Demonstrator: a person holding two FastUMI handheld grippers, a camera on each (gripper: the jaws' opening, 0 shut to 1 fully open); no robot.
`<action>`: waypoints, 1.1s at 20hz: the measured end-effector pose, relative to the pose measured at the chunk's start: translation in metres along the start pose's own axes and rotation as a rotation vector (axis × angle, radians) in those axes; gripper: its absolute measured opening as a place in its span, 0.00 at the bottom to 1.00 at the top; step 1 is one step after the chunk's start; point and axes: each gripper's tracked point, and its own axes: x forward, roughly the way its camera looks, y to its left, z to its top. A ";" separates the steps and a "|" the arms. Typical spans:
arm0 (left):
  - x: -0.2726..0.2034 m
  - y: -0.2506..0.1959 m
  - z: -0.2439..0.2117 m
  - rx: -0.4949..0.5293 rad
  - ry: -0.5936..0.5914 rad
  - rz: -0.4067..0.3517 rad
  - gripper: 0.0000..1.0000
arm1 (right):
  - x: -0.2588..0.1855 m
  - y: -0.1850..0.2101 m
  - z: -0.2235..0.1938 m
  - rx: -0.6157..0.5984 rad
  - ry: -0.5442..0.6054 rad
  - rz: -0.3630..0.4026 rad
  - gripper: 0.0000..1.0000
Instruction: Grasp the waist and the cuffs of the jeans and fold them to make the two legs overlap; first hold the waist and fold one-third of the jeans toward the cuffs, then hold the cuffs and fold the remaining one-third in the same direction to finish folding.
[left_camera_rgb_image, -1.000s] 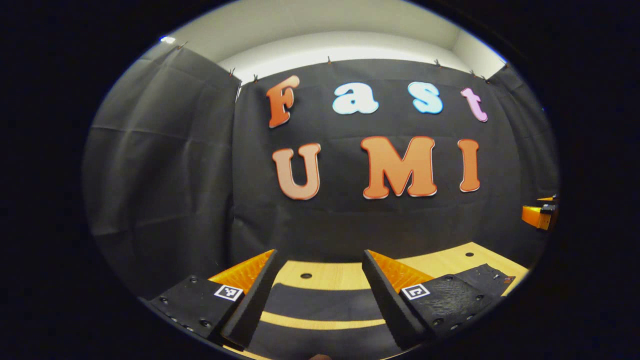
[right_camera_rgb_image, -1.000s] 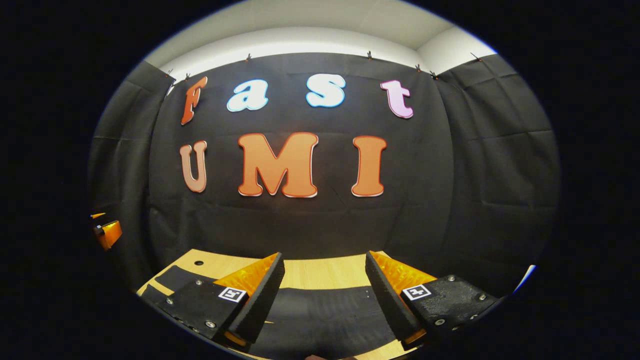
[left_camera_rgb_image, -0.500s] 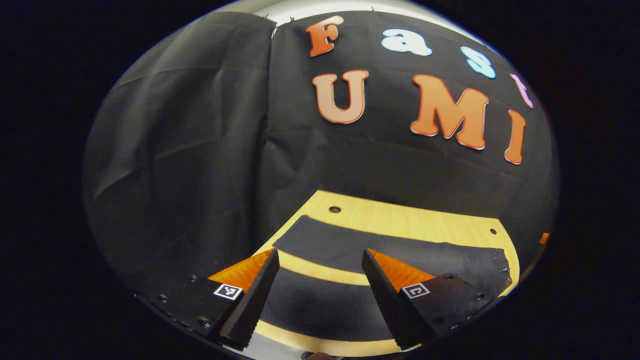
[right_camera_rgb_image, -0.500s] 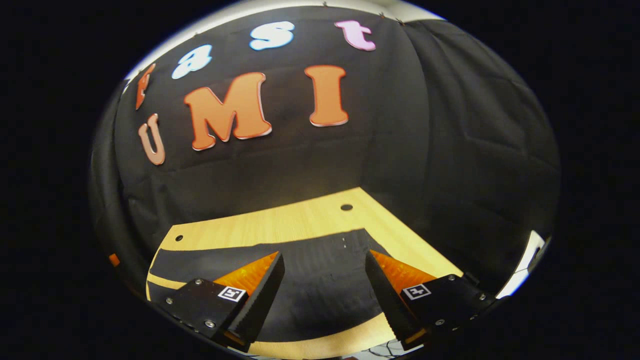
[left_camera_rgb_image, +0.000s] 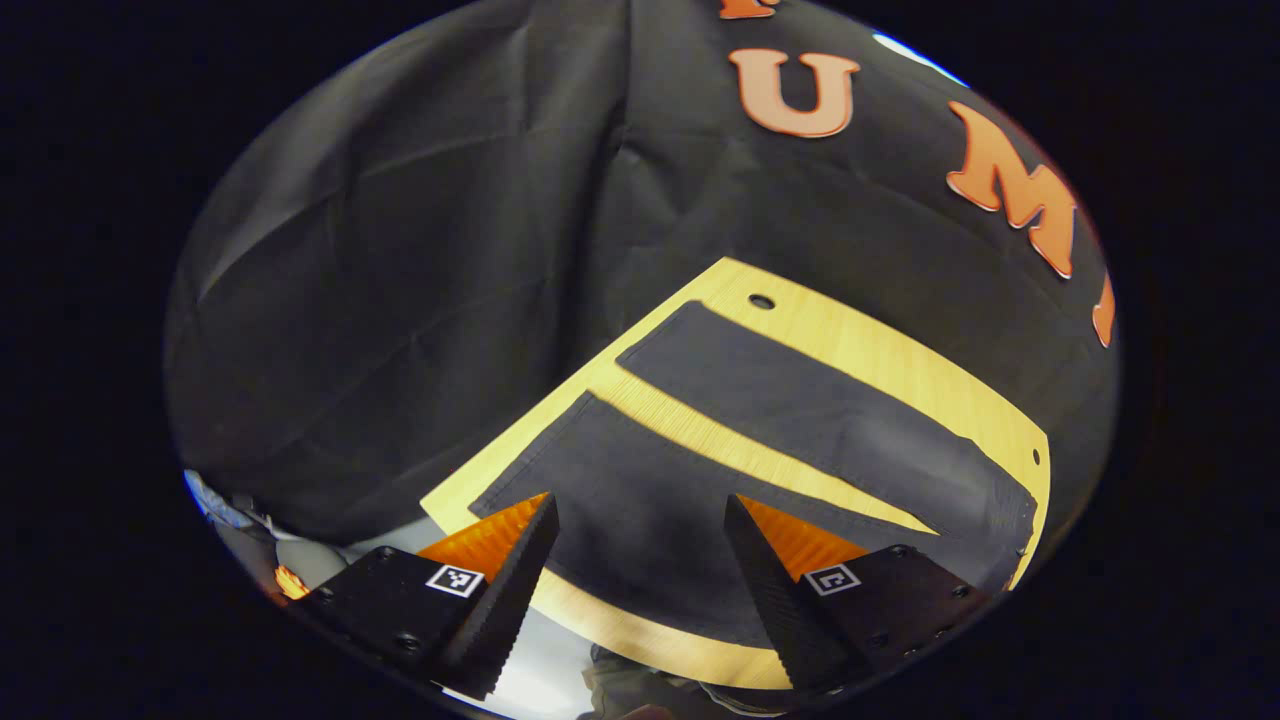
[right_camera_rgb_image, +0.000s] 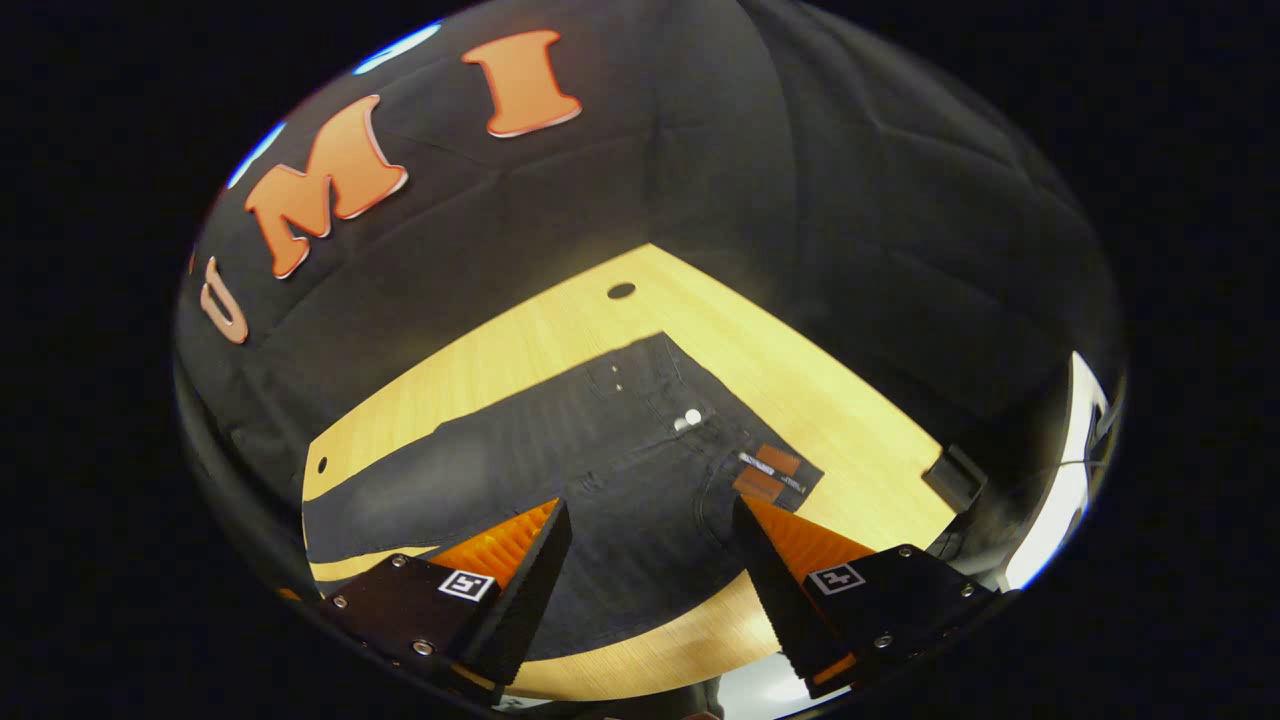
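Surface: light wooden table (left_camera_rgb_image: 880, 350), grain visible, with small round holes near its far edge and corners.
Holes: one by the far corner in the left gripper view, one beyond the waistband in the right gripper view.
Lying on it: dark jeans (right_camera_rgb_image: 600, 440), spread flat and unfolded.
Legs: two, apart, a strip of bare wood between them in the left gripper view; cuffs (left_camera_rgb_image: 690, 330) near the table's far corner.
Waist: waistband (right_camera_rgb_image: 740, 440) near the table's edge in the right gripper view, metal button and brown patch showing.
Bare wood: along the far edge and the near edge, on both sides of the jeans.
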 end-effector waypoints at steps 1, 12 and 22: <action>0.008 0.004 -0.006 -0.025 0.030 0.018 1.00 | 0.008 -0.007 -0.003 0.014 0.025 -0.005 0.98; 0.058 0.050 -0.038 -0.273 0.354 0.130 0.99 | 0.066 -0.045 -0.044 0.152 0.283 -0.057 0.98; 0.103 0.082 -0.037 -0.380 0.498 0.247 0.99 | 0.093 -0.068 -0.048 0.204 0.336 -0.170 0.98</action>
